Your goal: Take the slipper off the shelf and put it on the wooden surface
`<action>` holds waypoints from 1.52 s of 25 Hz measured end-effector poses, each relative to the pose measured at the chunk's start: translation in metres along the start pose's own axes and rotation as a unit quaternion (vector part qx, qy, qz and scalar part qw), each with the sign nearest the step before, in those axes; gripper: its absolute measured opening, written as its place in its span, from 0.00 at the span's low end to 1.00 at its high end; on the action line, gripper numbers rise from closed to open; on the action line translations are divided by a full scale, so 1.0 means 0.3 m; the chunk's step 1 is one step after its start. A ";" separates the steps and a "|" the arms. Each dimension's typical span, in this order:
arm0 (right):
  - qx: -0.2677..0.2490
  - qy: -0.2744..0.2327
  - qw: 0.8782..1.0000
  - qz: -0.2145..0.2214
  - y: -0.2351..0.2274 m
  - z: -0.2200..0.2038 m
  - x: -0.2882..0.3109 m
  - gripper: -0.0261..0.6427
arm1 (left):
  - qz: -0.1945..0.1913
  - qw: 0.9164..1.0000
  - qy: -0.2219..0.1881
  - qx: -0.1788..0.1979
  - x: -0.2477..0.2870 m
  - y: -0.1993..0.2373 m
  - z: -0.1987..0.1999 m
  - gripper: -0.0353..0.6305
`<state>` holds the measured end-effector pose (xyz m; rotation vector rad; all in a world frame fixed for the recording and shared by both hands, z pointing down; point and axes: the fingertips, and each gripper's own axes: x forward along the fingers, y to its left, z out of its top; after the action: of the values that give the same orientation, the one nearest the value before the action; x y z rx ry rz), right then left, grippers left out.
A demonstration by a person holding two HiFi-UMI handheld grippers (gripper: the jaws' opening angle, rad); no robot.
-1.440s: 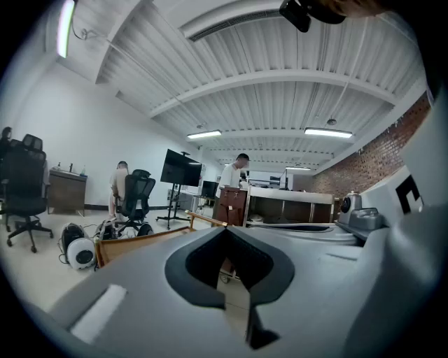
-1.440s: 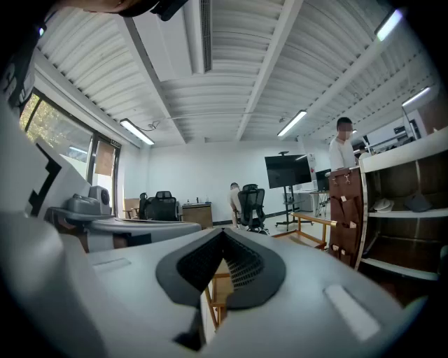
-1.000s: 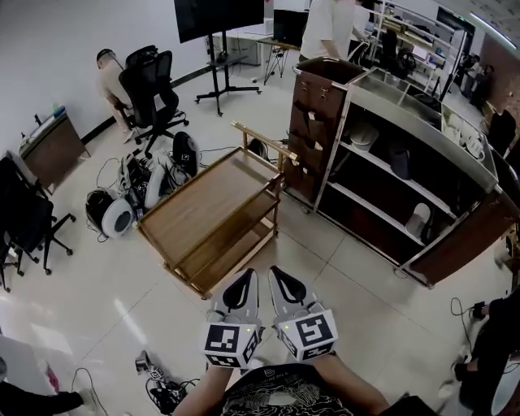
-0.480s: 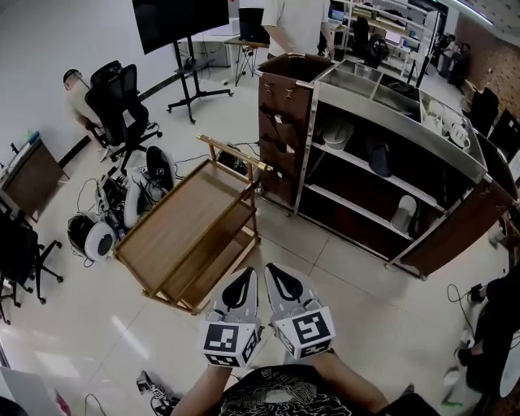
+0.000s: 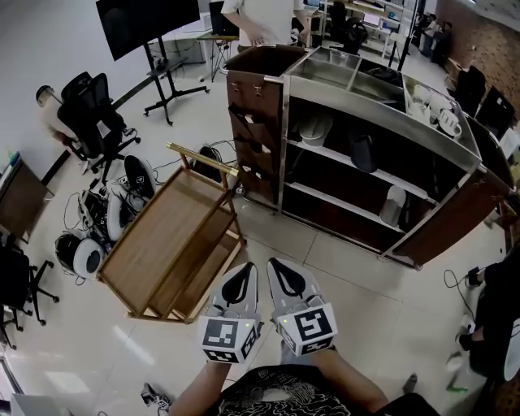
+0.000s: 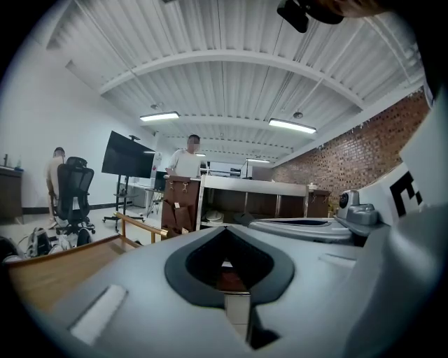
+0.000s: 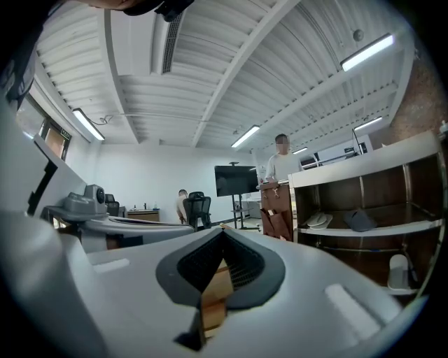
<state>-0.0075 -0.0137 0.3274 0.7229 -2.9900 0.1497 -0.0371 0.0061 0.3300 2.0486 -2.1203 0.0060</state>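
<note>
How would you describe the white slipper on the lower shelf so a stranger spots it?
Find the dark shelf unit with the metal top. On its lower shelf, near the right end, stands the white slipper. It is alone there, upright; other items lie one shelf up.

Ahead of me a black screen [image 5: 146, 24] stands on pale glossy floor tiles [image 5: 349, 296]. A white wall [image 5: 41, 49] runs behind it, a black office chair [image 5: 89, 114] sits to its left, and a brick wall [image 6: 350, 157] lies far to its right. Tube lights [image 6: 292, 126] shine from the white ribbed ceiling [image 6: 231, 84] above.
</note>
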 end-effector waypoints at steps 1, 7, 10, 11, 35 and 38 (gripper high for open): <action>0.001 0.000 1.000 -0.004 -0.030 0.003 0.005 0.04 | -0.004 1.000 0.002 0.000 0.029 -0.010 0.002 0.05; 0.007 -0.002 1.000 -0.025 -0.197 0.023 0.027 0.04 | -0.021 1.000 0.006 0.001 0.199 -0.056 0.033 0.05; 0.008 -0.005 1.000 -0.026 -0.275 0.042 0.050 0.04 | -0.024 1.000 0.002 0.002 0.288 -0.080 0.057 0.05; 0.007 -0.006 1.000 -0.027 -0.303 0.048 0.057 0.04 | -0.026 1.000 0.002 0.003 0.319 -0.092 0.062 0.05; 0.002 -0.018 0.999 -0.037 -0.790 0.122 0.249 0.04 | -0.033 0.999 0.008 0.008 0.832 -0.175 0.113 0.05; 0.002 -0.013 0.998 -0.061 -0.864 0.108 0.277 0.04 | -0.057 0.998 0.011 0.008 0.911 -0.187 0.109 0.05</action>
<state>0.0363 -0.2841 0.3226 0.9120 -2.9592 0.1400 0.0072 -0.2713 0.3291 2.1641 -1.9948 0.0304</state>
